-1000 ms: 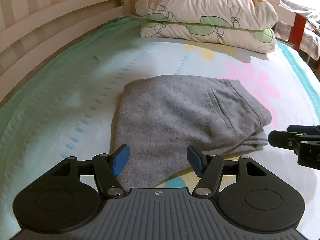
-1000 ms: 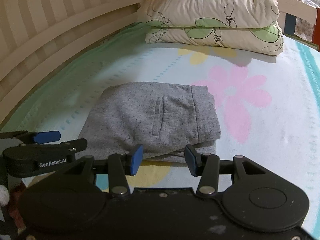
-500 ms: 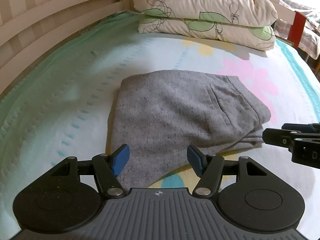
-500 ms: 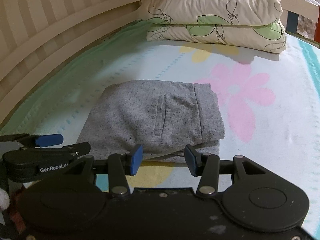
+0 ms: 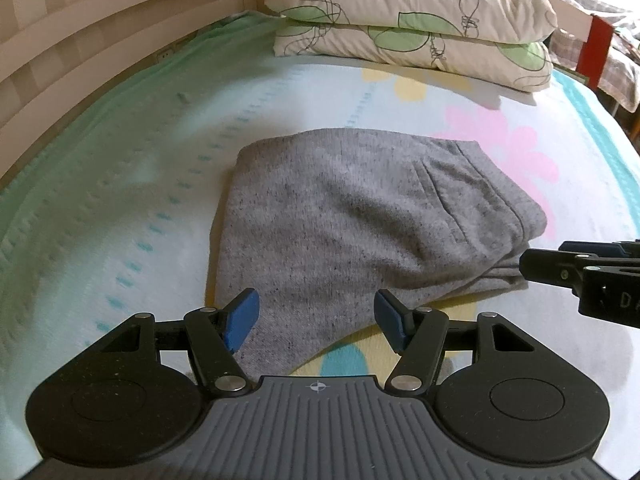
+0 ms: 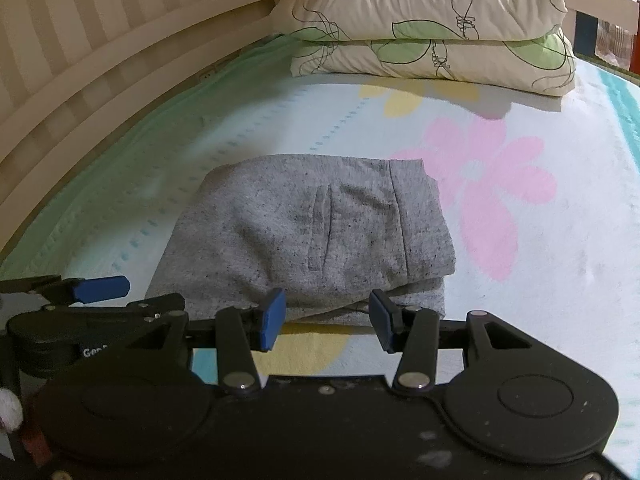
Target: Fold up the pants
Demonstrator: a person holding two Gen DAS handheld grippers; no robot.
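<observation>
Grey marled pants (image 5: 360,220) lie folded into a compact stack on the flowered bedsheet (image 5: 120,200), pocket slit facing up. My left gripper (image 5: 316,322) hovers open over the stack's near left corner, nothing between its blue pads. In the right wrist view the same pants (image 6: 312,232) sit just beyond my right gripper (image 6: 327,318), which is open and empty above the stack's near edge. The right gripper's fingers (image 5: 568,268) show at the right edge of the left wrist view; the left gripper's fingers (image 6: 100,288) show at the lower left of the right wrist view.
Two stacked leaf-print pillows (image 5: 412,28) rest at the head of the bed. A slatted wooden bed rail (image 5: 80,52) runs along the left side. A red post (image 5: 596,52) and plaid bedding stand beyond the far right edge. A pink flower (image 6: 492,196) marks the sheet right of the pants.
Both views have shifted only slightly; the pants sit a touch lower in frame. The fingers keep the same gap, and the pants have not moved on the bed.
</observation>
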